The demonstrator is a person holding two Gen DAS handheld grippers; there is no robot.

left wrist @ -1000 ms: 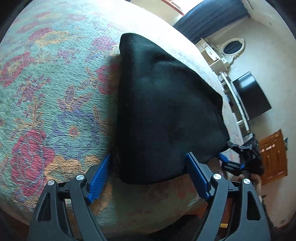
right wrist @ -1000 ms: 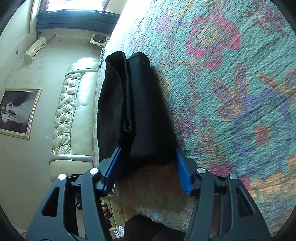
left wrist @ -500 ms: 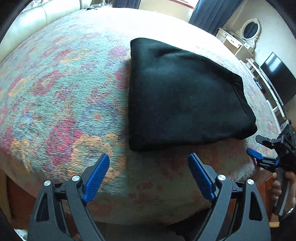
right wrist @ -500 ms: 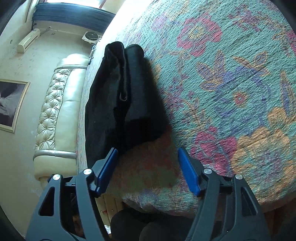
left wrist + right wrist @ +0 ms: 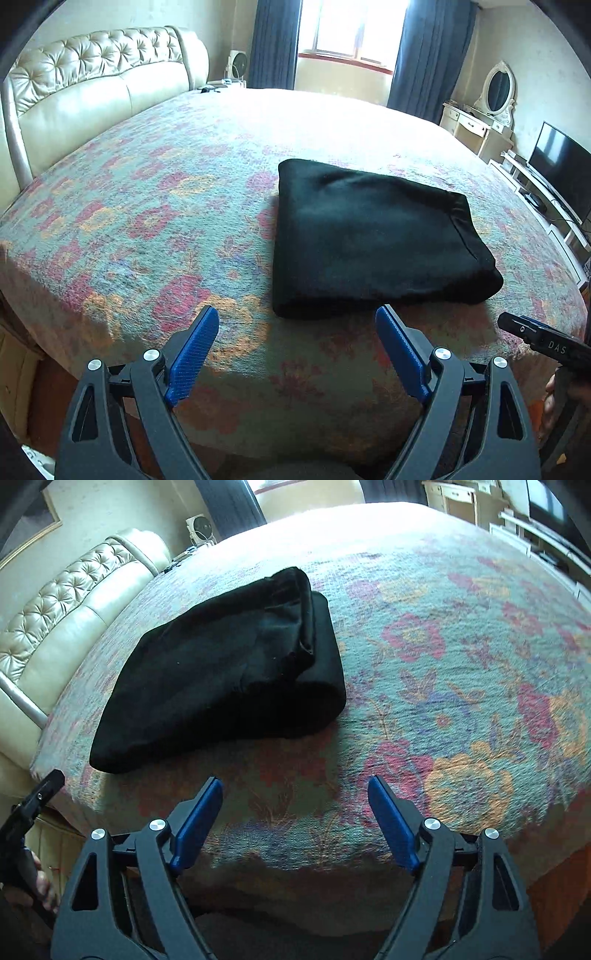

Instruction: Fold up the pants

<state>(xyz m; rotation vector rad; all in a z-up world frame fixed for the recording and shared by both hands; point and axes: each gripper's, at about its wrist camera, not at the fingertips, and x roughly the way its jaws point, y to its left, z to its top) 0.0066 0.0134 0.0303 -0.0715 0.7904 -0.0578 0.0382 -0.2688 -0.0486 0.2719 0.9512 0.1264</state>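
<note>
Headboard: the cream tufted headboard (image 5: 92, 77) runs along the far left side of the bed, and it shows again at upper left in the right wrist view (image 5: 70, 602).
Bedspread: a floral bedspread (image 5: 147, 221) in pink, orange and teal covers the whole mattress.
Left gripper: the left gripper (image 5: 297, 325) hangs over the near edge of the bed, blue fingers (image 5: 192, 356) spread wide, nothing between them, clear of the cloth.
Pants: the black pants (image 5: 373, 240) lie folded into a compact rectangle on the bedspread, near the front edge, just beyond both sets of fingertips; the stacked layers show at one end (image 5: 236, 664).
Right gripper: the right gripper (image 5: 295, 786) is spread wide too, empty, hovering off the bed edge beside the bundle's right end.
Far right: a dressing table with an oval mirror (image 5: 498, 88) and a dark television (image 5: 557, 151) stand against the wall.
</note>
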